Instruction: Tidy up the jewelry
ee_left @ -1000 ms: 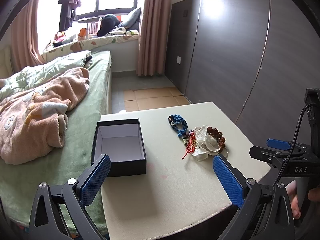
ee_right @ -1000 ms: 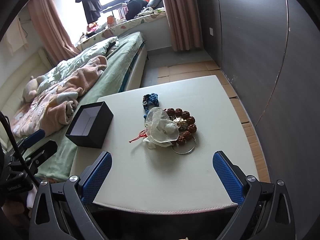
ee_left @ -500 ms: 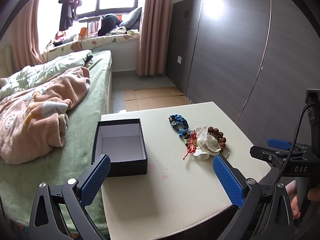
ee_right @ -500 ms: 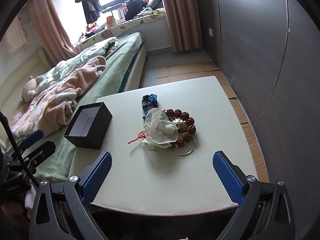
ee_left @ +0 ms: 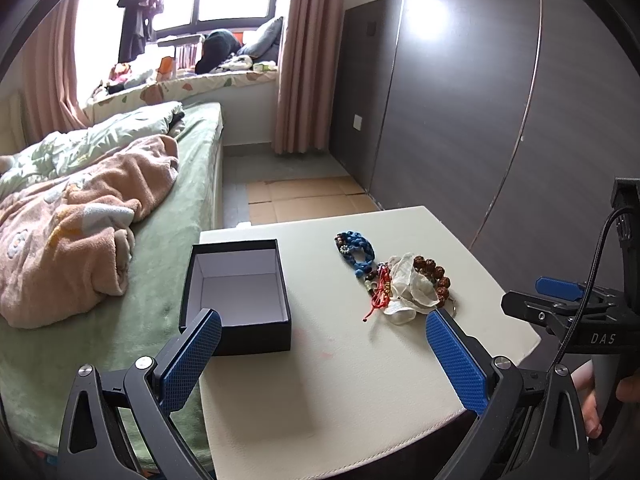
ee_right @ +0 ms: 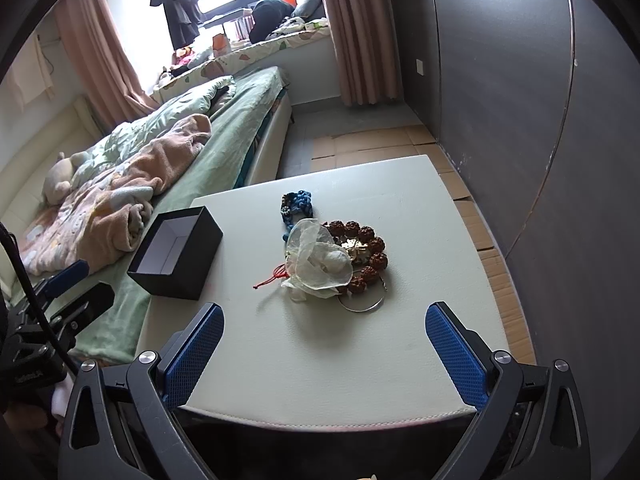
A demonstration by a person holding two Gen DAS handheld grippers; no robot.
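Bedroom setting: cream-white padded surface (ee_right: 420, 208) standing beside a green-sheeted bed (ee_right: 240, 128), dark panelled wall to the right, window with pink curtains at the far end.

Jewelry heap, near the middle of the surface:
- Blue braided bracelet (ee_right: 298, 204) at the far end of the heap, with small dark beads worked in.
- Sheer white organza pouch (ee_right: 320, 258), crumpled, lying on top of the other pieces.
- Brown large-bead bracelet (ee_right: 366, 250), curving around the pouch's right side, touching it; a small gold-coloured item sits inside the loop, too small to identify.
- Red cord (ee_right: 272, 278), trailing out from under the pouch toward the box.
- Thin silver bangle (ee_right: 366, 306), partly under the beads at the near edge of the heap.

Black box (ee_right: 176, 252), open, white lining, nothing inside; at the surface's left edge next to the bed, apart from the heap.

Left hand-held gripper (ee_left: 320, 360): blue-padded fingers spread wide, gripping nothing, held over the near edge of the surface with the box ahead on its left.

Right hand-held gripper (ee_right: 324, 352): likewise spread wide and holding nothing, low over the near edge, the heap ahead between its fingers.

Bed: peach fleece blanket (ee_right: 132, 184) bunched on the sheet, pale green quilt beyond.

Floor: flattened cardboard (ee_left: 304, 196) between surface and wall.
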